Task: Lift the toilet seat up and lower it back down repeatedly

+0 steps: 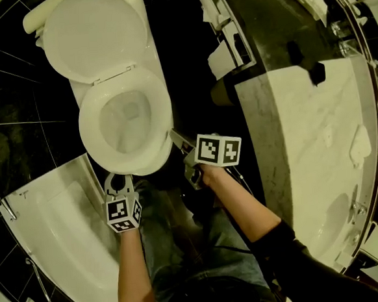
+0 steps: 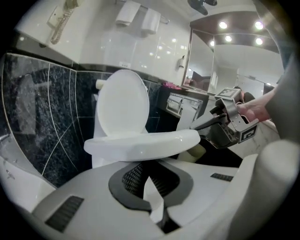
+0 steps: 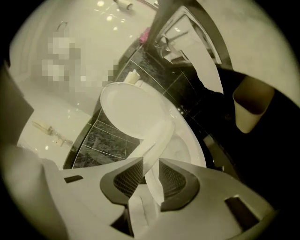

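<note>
- Nearest, at 6 o'clock of the head view: legs (image 1: 177, 246) in jeans, a bare left forearm (image 1: 133, 275), and a right forearm (image 1: 242, 205) out of a pushed-up dark sleeve (image 1: 301, 255).
- Just ahead of the left forearm, at the seat's 6 o'clock: left gripper (image 1: 118, 183), marker cube on top, jaws clamped on the front rim of the toilet seat (image 1: 162, 116), with a white sliver of that rim pinched between the pads.
- At the seat's 4 o'clock: right gripper (image 1: 175, 138), angled in from the side, jaws likewise closed on the seat's edge, one pad pressed against each face of it.
- Held between both grippers: seat raised partway off the bowl (image 1: 125, 129), with a gap under its front and its hinged end at 12 o'clock.
- Behind the seat, at 12 o'clock: lid (image 1: 88, 34), upright and leaning back.
- Beside the toilet, at 8 o'clock of the head view: white bathtub (image 1: 59, 235), close to the bowl but apart from it.
- Across a strip of dark floor (image 1: 190, 82), at 3 o'clock: marble-fronted counter (image 1: 304, 125).
- Farthest, in the left gripper view: dark veined tile wall (image 2: 42, 117) behind the toilet at 9 o'clock, pale glossy tiles above it, and a mirror (image 2: 201, 61) at 2 o'clock reflecting ceiling lights.
</note>
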`<state>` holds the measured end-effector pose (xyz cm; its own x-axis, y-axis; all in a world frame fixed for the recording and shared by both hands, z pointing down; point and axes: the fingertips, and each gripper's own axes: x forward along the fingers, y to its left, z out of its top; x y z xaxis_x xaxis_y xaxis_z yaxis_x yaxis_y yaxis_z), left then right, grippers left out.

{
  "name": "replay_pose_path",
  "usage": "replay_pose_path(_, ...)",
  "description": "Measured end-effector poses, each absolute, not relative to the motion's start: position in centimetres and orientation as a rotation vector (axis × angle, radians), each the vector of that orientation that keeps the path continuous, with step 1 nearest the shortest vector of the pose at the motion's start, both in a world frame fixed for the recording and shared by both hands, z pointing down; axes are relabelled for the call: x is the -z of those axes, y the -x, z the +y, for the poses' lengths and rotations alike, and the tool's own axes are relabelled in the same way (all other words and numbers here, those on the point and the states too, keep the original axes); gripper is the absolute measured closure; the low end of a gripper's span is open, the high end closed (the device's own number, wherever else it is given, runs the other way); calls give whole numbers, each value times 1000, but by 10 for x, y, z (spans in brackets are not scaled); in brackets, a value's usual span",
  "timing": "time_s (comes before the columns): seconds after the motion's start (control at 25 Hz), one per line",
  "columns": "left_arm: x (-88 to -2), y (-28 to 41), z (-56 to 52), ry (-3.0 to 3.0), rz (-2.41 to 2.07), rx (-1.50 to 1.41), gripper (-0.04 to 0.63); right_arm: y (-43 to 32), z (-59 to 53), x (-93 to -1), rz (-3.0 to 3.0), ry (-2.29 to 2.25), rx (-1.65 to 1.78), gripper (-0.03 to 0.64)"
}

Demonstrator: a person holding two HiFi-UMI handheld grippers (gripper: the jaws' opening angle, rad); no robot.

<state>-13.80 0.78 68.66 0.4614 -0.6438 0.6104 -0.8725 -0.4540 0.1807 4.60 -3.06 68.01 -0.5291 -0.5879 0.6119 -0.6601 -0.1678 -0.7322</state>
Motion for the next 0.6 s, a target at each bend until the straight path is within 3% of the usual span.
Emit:
replay_pose_path(0.16,-645,137,-28,-2271,-1281,-624,607,-59,-49,-631,-2046,-1557,-1526,596)
replay_pose_path(0.6,-576,128,-123,-2354,-1261,-655,607,-40,-110,-521,-2162,-1513,-758,600)
